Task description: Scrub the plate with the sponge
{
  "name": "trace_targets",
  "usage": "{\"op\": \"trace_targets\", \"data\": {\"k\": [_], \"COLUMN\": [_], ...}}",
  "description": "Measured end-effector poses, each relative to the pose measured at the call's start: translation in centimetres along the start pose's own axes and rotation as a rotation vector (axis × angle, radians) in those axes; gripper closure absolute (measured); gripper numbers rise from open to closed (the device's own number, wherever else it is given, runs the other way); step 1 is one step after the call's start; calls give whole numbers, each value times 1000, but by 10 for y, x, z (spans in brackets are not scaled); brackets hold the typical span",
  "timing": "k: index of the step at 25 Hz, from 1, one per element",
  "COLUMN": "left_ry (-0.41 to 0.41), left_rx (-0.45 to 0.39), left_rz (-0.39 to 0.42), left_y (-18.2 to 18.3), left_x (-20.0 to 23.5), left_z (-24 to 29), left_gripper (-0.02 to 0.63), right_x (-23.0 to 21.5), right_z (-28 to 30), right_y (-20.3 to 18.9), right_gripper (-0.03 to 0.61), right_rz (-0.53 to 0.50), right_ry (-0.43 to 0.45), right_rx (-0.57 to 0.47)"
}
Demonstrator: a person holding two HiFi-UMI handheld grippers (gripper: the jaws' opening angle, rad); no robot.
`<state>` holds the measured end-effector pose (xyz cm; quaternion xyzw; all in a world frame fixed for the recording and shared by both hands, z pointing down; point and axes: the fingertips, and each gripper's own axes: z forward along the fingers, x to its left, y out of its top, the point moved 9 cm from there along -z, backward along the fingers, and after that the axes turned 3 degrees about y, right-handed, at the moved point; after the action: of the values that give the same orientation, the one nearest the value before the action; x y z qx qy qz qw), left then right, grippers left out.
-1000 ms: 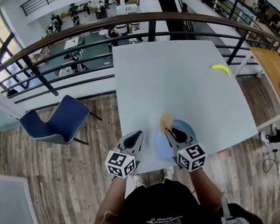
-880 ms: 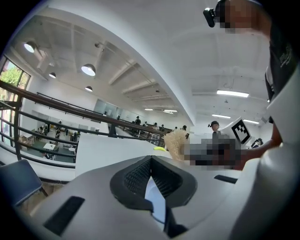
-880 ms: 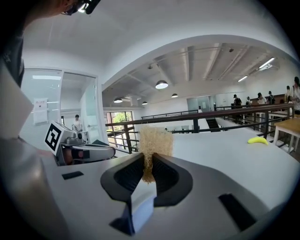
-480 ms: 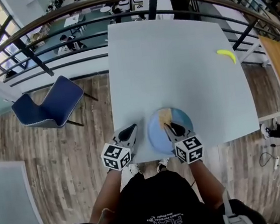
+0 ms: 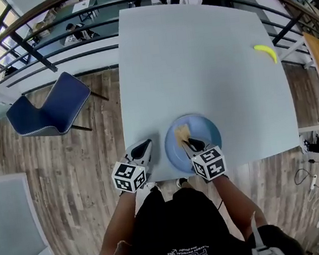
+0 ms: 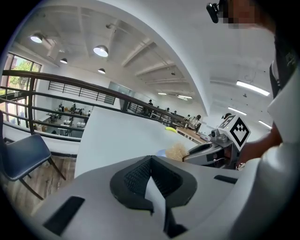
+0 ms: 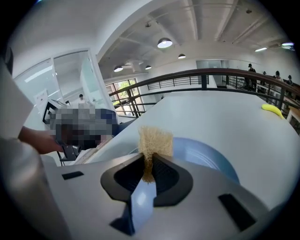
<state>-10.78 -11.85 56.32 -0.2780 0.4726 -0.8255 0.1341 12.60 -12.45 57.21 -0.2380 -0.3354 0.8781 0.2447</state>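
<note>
Plate light blue; sponge straw-tan, fibrous texture; table plain pale grey-white; small far object yellow, possibly a banana; chair navy.

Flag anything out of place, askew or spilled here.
Nothing is spilled or damaged. A lone banana lies near the far right corner of the table, unrelated to scrubbing. The plate sits close to the near edge, with the sponge in the right gripper over it.

The left tool has its jaws pressed together, empty, over the counter. Just ahead to its right, the right tool holds a sponge above the plate.
</note>
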Motion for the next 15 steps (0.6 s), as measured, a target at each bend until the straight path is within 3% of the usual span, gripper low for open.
{"op": "trace_targets", "data": {"k": [8,15], "left_ry": [11,53], "left_rx": [15,10], "left_rz": [-22,-5], "left_y": [-10,-13], "left_x": [-1,1], "left_z": [13,12], "left_gripper": [601,601], "right_x": [4,3], "right_z": [29,39], "right_y": [-9,-14], "right_gripper": [520,520], "right_rz": [-45,-40], "right_ry": [11,23], "right_rx": [142,158]}}
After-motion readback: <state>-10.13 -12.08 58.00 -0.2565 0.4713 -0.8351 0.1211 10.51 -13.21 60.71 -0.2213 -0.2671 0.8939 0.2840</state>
